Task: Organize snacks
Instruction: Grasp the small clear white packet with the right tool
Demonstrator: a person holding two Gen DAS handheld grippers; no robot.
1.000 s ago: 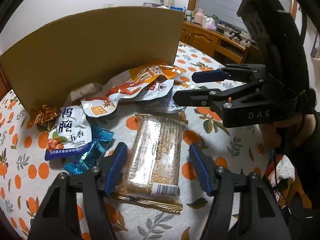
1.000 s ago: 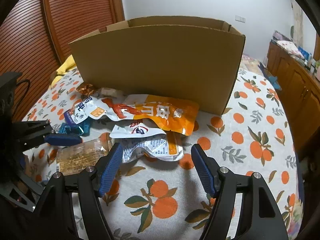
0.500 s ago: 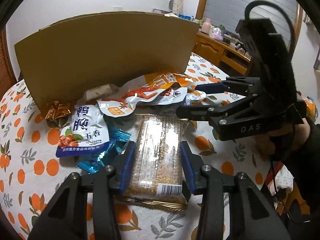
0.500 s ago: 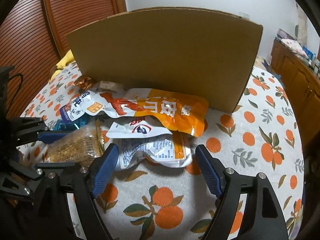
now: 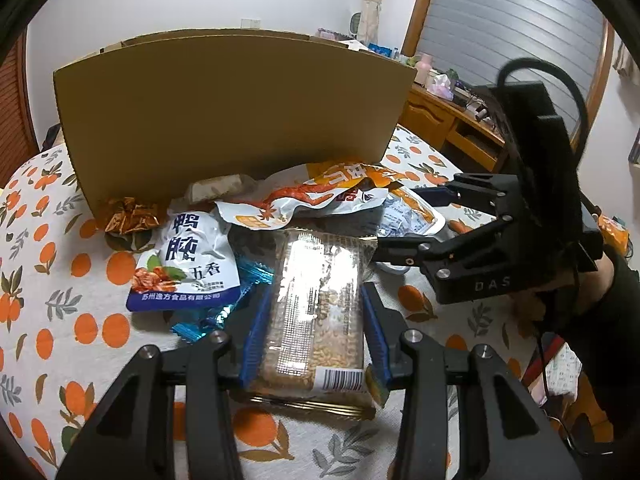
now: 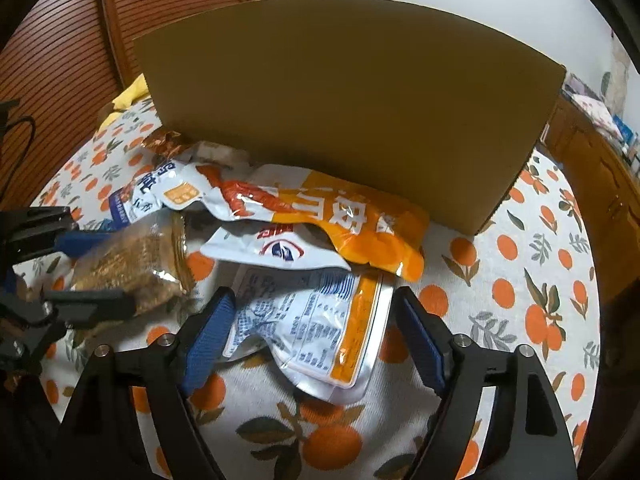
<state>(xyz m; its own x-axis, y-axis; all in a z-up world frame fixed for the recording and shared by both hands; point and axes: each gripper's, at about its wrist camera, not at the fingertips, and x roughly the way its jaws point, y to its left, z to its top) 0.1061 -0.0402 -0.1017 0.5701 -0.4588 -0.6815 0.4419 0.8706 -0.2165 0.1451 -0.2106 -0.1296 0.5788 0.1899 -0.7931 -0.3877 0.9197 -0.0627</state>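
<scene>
Before the cardboard box [image 5: 224, 112], the left gripper [image 5: 312, 336] has clamped its blue pads onto the clear grain-bar packet [image 5: 316, 320]. Right wrist view: nearer that box [image 6: 344, 96], the right gripper [image 6: 316, 340] gapes around a white-and-orange pouch [image 6: 316, 328], pads clear of it.

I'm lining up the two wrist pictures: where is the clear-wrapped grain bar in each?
Left wrist: the clear-wrapped grain bar is low centre, pinched between the left gripper pads.
Right wrist: the bar is at the left edge, in that gripper.
Shared landmark: brown cardboard box behind the snacks.
</scene>
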